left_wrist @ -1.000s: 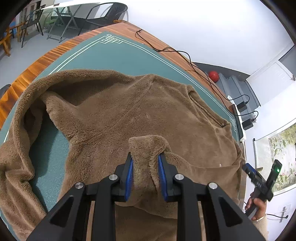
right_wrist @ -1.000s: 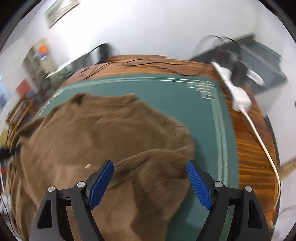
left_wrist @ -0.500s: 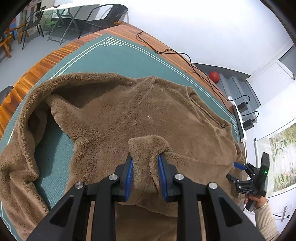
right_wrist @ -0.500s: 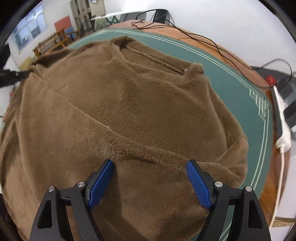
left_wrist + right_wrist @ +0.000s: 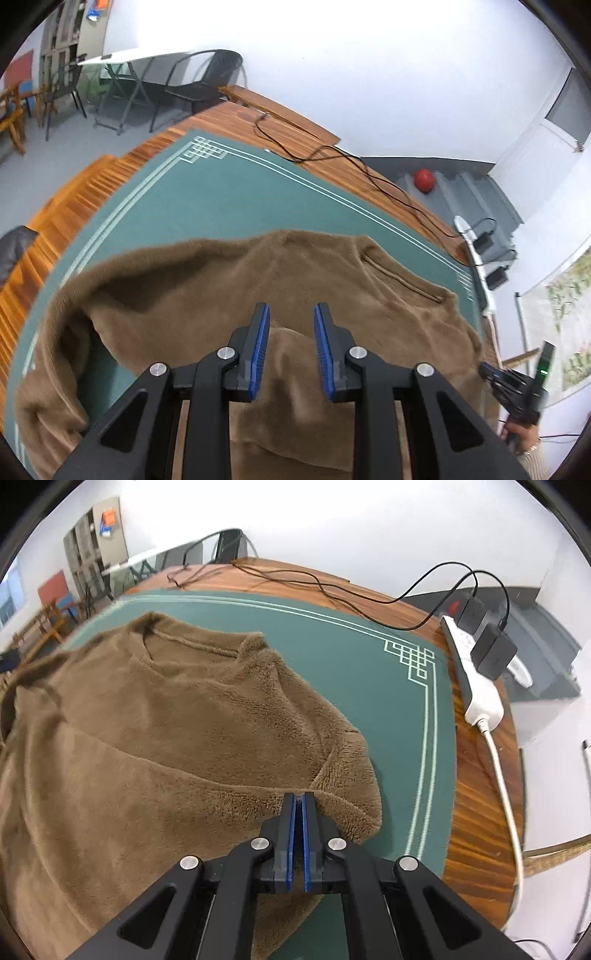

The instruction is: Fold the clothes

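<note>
- Left wrist view: left tongs (image 5: 291, 349) parted, holding nothing, above the brown fleece sweater (image 5: 207, 291) filling the lower frame; bare green mat (image 5: 236, 206) beyond, toward the table (image 5: 92, 177) edge.
- Right wrist view: right tongs (image 5: 299, 821) pinched shut on the sweater's (image 5: 155, 731) shoulder seam, lower centre; open mat (image 5: 399, 738) at right, up to a power strip (image 5: 476, 686).

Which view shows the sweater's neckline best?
The right wrist view: the brown fleece sweater's neckline is sharp, its seam running between both shoulder points. The left wrist view shows the neckline only as a thin, motion-blurred seam beyond the left tongs.
</note>
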Demonstrator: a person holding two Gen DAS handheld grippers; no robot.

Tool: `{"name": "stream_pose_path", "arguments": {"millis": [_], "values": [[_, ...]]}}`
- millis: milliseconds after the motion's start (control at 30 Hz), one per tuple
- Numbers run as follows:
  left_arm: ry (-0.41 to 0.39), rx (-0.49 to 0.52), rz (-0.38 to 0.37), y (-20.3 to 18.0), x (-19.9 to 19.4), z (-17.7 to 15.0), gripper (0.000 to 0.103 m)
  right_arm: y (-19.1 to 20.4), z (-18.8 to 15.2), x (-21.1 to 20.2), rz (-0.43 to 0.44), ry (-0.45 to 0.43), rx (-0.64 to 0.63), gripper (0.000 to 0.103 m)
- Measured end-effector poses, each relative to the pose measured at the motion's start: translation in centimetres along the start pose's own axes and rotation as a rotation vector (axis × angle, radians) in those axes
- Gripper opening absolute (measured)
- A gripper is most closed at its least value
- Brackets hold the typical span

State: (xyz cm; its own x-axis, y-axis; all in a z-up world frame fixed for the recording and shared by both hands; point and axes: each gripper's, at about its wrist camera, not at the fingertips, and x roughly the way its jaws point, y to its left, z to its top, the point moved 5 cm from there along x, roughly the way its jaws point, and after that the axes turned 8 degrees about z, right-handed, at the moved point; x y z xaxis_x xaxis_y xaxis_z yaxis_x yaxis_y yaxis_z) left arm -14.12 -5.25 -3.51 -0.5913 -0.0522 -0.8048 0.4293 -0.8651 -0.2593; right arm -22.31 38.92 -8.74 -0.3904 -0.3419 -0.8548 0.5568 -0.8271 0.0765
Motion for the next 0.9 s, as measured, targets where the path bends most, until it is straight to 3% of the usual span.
{"name": "stream_pose_path", "arguments": {"millis": [67, 267, 333, 367, 433, 533, 600, 633, 900], "values": [[0.011, 0.000, 0.006, 0.4, 0.5, 0.3, 0.028, -0.3, 0.3, -0.3, 0.057, -0.018, 0.028, 0.004], [0.084, 0.012, 0.003, 1.0, 2.2, -1.0, 0.028, -1.0, 0.4, -0.9, 0.116, -0.017, 0.068, 0.005], [0.118, 0.009, -0.004, 1.2, 2.8, -2.0, 0.035, -1.0, 0.0, -1.0, 0.112, -0.005, 0.059, 0.006], [0.131, 0.004, -0.008, 1.5, 3.0, -2.4, 0.049, -0.9, -0.2, -0.9, 0.109, -0.001, 0.056, 0.009], [0.145, -0.007, -0.008, 2.0, 3.2, -3.0, 0.066, -0.8, -0.6, -0.9, 0.105, 0.003, 0.051, 0.014], [0.152, -0.023, 0.001, 2.7, 3.2, -3.6, 0.068, -0.4, -0.8, -1.1, 0.106, -0.004, 0.048, 0.031], [0.155, -0.033, 0.008, 3.1, 3.1, -3.8, 0.070, -0.1, -0.8, -1.4, 0.102, -0.019, 0.047, 0.069], [0.157, -0.038, 0.011, 3.3, 3.1, -3.9, 0.071, 0.0, -0.8, -1.8, 0.089, -0.036, 0.044, 0.072], [0.191, -0.043, -0.024, 2.7, 4.0, -4.1, 0.076, -2.2, -0.9, -1.8, 0.036, -0.036, 0.145, 0.072]]}}
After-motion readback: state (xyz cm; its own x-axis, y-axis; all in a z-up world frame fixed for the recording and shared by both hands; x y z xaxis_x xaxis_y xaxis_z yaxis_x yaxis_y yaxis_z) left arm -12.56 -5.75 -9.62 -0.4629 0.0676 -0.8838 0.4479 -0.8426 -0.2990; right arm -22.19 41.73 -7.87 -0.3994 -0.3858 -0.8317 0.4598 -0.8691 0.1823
